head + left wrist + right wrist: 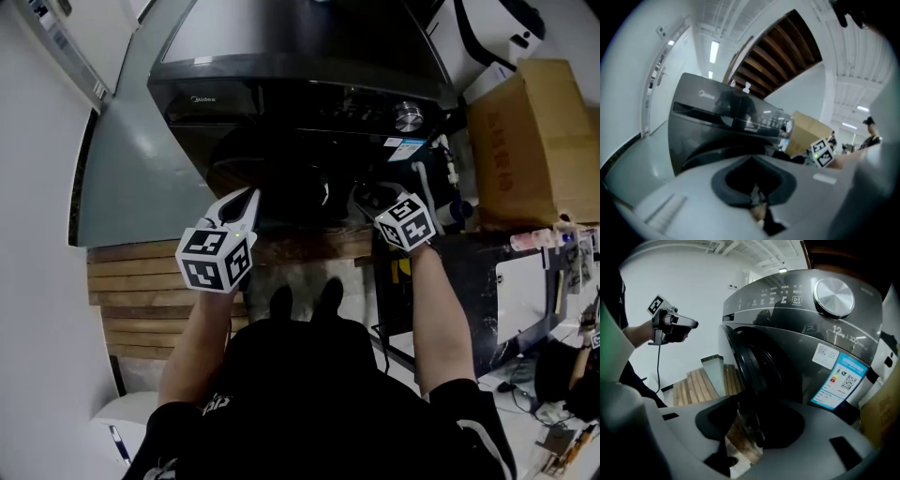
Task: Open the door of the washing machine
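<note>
The black front-loading washing machine point(281, 84) stands before me, with a silver dial point(833, 296) on its panel. In the right gripper view its round door point(754, 366) stands ajar, and the door's edge runs down into the gap of my right gripper point(746, 437). That gripper's jaws are wide apart, with no pad pressing on the edge. In the head view the right gripper point(364, 197) is at the door's right side. My left gripper point(246, 202) hangs in front of the door's left side, shut on nothing, and it touches nothing.
A cardboard box point(530, 141) stands right of the machine. A grey panel point(141, 178) leans at its left. A wooden slat platform point(141, 300) lies on the floor at lower left. A blue energy label point(841, 380) is on the machine's front, and hoses and clutter fill the right side.
</note>
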`<state>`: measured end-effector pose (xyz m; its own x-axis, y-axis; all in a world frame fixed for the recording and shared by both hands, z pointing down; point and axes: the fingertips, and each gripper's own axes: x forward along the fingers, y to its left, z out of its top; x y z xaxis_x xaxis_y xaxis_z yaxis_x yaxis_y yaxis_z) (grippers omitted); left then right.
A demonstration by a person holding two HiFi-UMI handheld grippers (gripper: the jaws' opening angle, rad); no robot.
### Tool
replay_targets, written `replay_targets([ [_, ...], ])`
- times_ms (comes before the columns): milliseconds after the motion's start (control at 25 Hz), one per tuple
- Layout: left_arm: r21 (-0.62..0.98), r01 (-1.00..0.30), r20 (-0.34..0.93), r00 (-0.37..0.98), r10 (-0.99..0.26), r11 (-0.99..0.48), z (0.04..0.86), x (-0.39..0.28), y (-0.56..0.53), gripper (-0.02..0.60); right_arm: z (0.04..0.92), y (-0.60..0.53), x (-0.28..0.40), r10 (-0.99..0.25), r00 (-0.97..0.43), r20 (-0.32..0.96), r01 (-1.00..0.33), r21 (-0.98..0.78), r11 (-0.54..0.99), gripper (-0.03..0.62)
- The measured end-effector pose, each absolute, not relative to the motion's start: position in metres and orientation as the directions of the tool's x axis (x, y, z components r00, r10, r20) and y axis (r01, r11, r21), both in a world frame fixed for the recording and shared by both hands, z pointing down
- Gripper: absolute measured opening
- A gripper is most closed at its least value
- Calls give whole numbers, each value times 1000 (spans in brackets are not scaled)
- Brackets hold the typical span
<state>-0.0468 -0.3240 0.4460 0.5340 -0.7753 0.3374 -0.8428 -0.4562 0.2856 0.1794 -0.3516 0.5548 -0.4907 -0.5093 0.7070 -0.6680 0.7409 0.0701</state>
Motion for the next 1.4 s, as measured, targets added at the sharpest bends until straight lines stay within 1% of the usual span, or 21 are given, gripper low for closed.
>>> replay_targets([
  [120, 285, -822, 335, 567, -752, -493, 443, -39, -309, 9, 555, -343, 179, -534, -445, 719, -699, 94, 709, 167],
  [280, 287, -825, 336, 563, -755, -488, 439, -37, -288, 9, 557, -323, 176, -556, -439, 706, -721, 93, 687, 167],
  [400, 286, -838, 330, 542, -773, -465, 438, -30, -280, 11, 551, -307, 171, -596, -472, 649, -745, 68, 663, 164],
  [520, 287, -850, 329, 521, -787, -443, 437, -17, -270, 14, 543, -289, 163, -615, -527, 587, -769, -20, 639, 157],
  [680, 268, -861, 344, 504, -792, -432, 444, 4, -247, 23, 543, -261, 154, -599, -563, 569, -752, -53, 657, 124],
  [880, 273, -872, 373, 486, -790, -407, 459, 15, -221, 80, 542, -223, 136, -561, -620, 548, -698, -60, 713, 86],
  [1000, 273, -878, 389, 474, -790, -393, 466, 20, -209, 132, 540, -194, 119, -519, -659, 544, -652, -70, 755, 66],
  [1200, 233, -899, 404, 437, -804, -371, 473, 25, -190, 195, 535, -145, 89, -437, -731, 524, -559, -93, 824, 57],
  [1280, 215, -910, 412, 414, -812, -355, 476, 22, -181, 208, 530, -125, 80, -400, -763, 507, -518, -110, 848, 55],
  [1400, 201, -927, 417, 372, -829, -315, 481, 11, -167, 212, 524, -105, 75, -377, -789, 485, -488, -121, 865, 55],
])
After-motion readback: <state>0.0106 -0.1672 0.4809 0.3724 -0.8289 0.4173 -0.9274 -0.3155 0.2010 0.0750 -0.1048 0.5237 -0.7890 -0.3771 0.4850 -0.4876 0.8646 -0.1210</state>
